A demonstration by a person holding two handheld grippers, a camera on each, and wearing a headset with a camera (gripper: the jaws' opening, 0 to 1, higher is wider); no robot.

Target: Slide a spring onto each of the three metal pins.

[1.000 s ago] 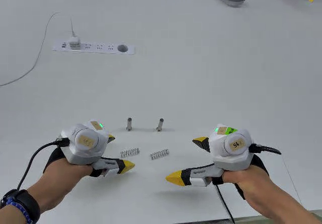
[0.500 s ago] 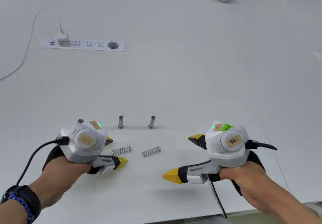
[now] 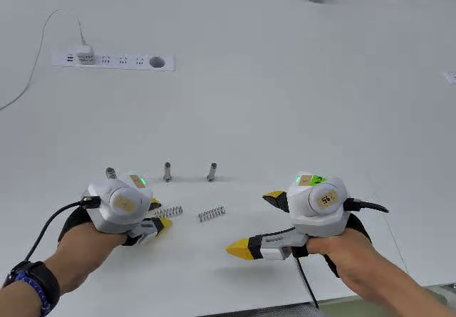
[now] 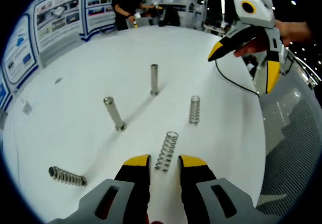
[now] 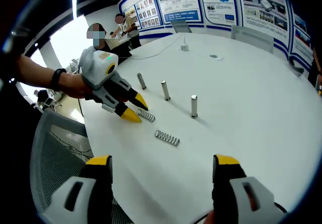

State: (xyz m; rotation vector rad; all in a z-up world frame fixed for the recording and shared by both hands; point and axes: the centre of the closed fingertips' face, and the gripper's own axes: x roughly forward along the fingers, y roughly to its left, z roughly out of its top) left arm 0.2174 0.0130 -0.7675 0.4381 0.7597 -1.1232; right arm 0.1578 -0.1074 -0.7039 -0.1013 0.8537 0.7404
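Metal pins: one down, two to go, by the looks of it. The left pin (image 3: 110, 172) already wears a spring; in the right gripper view it shows coils all the way up. The middle pin (image 3: 167, 171) and right pin (image 3: 211, 172) stand bare on the table (image 3: 285, 103), apart from each other. Two loose springs lie flat just in front of them, the near spring (image 3: 169, 211) and the far spring (image 3: 211, 214), close together but not touching.

The left gripper (image 4: 164, 161) has its fingers (image 4: 137, 160) narrow, one on either side of the near spring's end. A sliver of gap shows, so it's probably not pinched yet. The right gripper (image 5: 161, 161) hangs off to the side, fingers wide, holding nothing.

So the step in hand reads as picking up spring number two. After that it needs threading onto a bare pin, then the same again for the last one.
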